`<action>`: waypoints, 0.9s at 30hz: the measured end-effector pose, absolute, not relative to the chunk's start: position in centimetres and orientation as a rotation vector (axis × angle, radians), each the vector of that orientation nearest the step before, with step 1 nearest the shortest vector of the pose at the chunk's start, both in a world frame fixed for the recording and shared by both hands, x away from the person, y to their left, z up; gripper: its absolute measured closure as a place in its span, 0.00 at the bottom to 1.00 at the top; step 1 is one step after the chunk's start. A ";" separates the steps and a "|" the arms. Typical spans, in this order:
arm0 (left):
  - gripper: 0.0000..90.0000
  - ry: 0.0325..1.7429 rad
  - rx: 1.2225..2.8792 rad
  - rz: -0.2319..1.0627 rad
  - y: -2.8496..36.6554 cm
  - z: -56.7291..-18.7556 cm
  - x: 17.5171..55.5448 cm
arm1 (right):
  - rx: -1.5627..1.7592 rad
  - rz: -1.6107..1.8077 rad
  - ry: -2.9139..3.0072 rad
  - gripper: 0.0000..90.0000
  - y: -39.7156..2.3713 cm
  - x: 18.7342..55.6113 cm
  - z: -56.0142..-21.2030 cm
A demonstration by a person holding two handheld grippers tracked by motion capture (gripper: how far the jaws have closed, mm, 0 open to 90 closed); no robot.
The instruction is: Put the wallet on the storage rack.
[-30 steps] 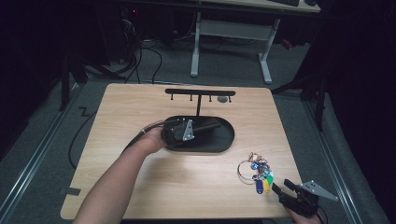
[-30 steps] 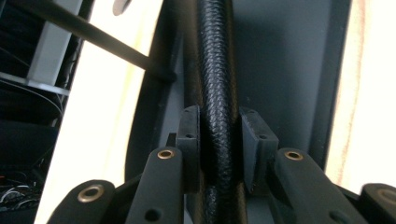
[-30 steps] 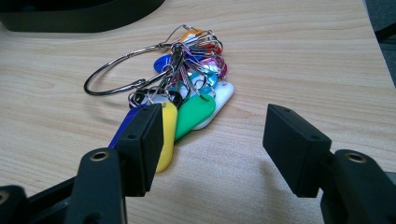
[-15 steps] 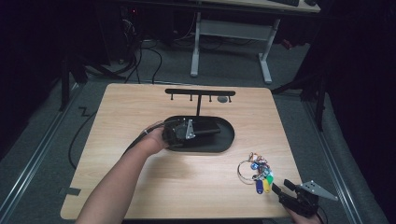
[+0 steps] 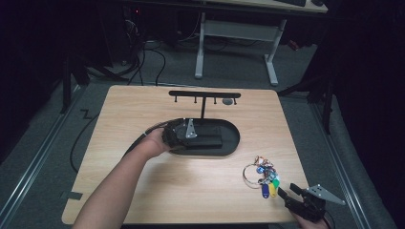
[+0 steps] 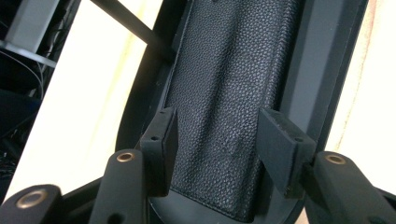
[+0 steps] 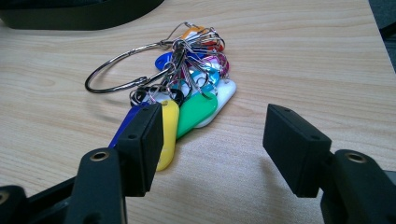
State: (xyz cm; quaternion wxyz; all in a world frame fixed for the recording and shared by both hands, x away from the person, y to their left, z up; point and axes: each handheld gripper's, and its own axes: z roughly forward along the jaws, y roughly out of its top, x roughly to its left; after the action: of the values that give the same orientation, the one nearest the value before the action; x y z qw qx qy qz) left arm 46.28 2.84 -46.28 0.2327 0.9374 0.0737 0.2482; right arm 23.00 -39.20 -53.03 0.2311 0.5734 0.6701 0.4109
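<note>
A black oval tray (image 5: 235, 139) sits mid-table with a black grained leather wallet (image 5: 211, 136) lying flat in it. My left gripper (image 5: 199, 135) reaches in from the tray's left end. In the left gripper view its jaws have just been opening. They stand on either side of the wallet (image 6: 224, 84), and the left gripper (image 6: 219, 140) no longer presses on it. A ring of keys with coloured tags (image 5: 261, 174) lies at the front right. My right gripper (image 5: 286, 192) rests open just short of the tags. In the right gripper view the keys (image 7: 187, 79) lie ahead of the right gripper (image 7: 212, 140).
A black rack with hooks (image 5: 204, 94) stands behind the tray, and a small grey item (image 5: 228, 101) hangs near its right end. The tray wall (image 6: 317, 70) runs beside the wallet. The table's front edge is close under the right gripper. Desk legs and cables lie beyond the table.
The left hand stays at the tray's left end with barely any shift. The right gripper and the keys have kept still.
</note>
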 end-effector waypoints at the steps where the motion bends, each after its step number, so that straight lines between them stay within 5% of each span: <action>1: 0.55 0.216 2.561 0.677 3.0 -46.2 46.1 | 1.580 1.132 1.838 0.43 -39.2 23.0 -53.0; 27: 0.55 0.445 2.334 0.614 8.5 -46.6 39.2 | 1.522 1.143 1.864 0.43 -38.5 23.5 -52.6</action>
State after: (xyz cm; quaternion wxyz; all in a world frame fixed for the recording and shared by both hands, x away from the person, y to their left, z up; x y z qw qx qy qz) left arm 39.20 8.48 -46.58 0.3370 0.8954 0.1708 0.2355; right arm 23.45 -38.46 -52.62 0.2366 0.5550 0.6799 0.4169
